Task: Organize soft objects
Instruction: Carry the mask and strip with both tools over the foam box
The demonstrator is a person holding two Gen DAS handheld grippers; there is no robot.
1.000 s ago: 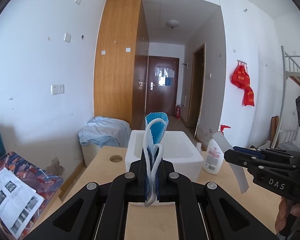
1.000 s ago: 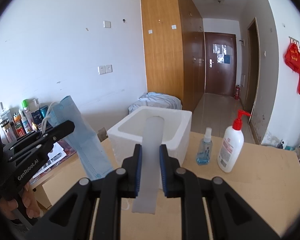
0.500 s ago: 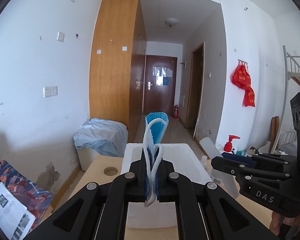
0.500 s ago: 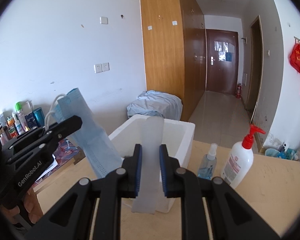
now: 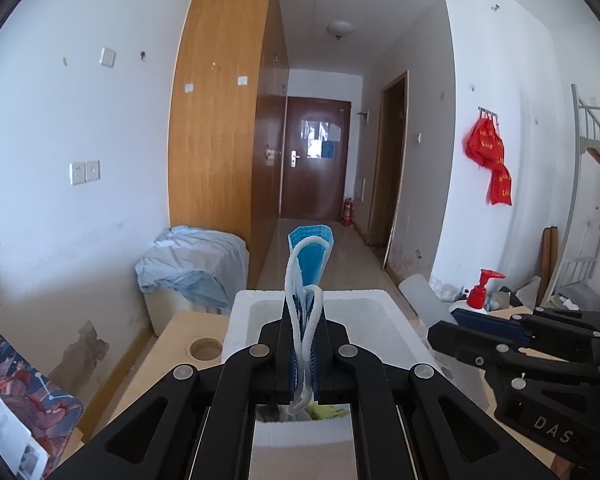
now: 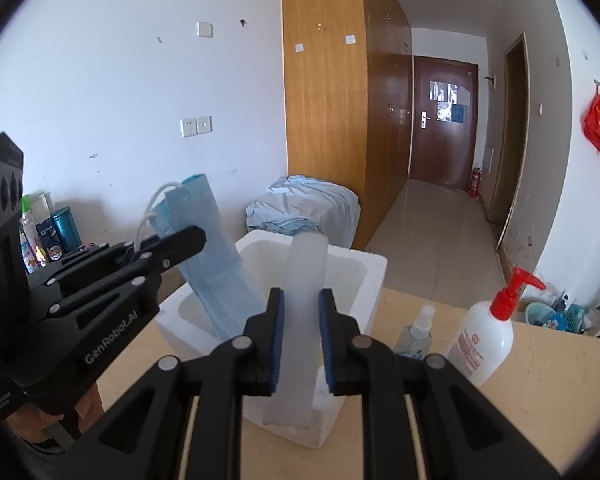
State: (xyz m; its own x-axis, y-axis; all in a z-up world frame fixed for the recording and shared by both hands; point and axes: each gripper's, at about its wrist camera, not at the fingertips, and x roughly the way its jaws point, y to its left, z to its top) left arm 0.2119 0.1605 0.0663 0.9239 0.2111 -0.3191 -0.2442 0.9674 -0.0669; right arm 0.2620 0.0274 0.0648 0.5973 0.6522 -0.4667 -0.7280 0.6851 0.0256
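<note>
Box (image 5: 384, 322) contents (mostly hidden behind gripper (image 5: 304, 360))

You have a pale wooden bench (image 6: 540, 392) under everything. A white foam box (image 6: 370, 276) stands on it toward 11 o'clock in the right wrist view. Near the box at 3 o'clock sits a small clear spray bottle (image 6: 414, 330), and just beside that a white pump bottle (image 6: 486, 336) with a red top. A round hole (image 5: 206, 350) opens in the bench at the box's 9 o'clock.
</note>
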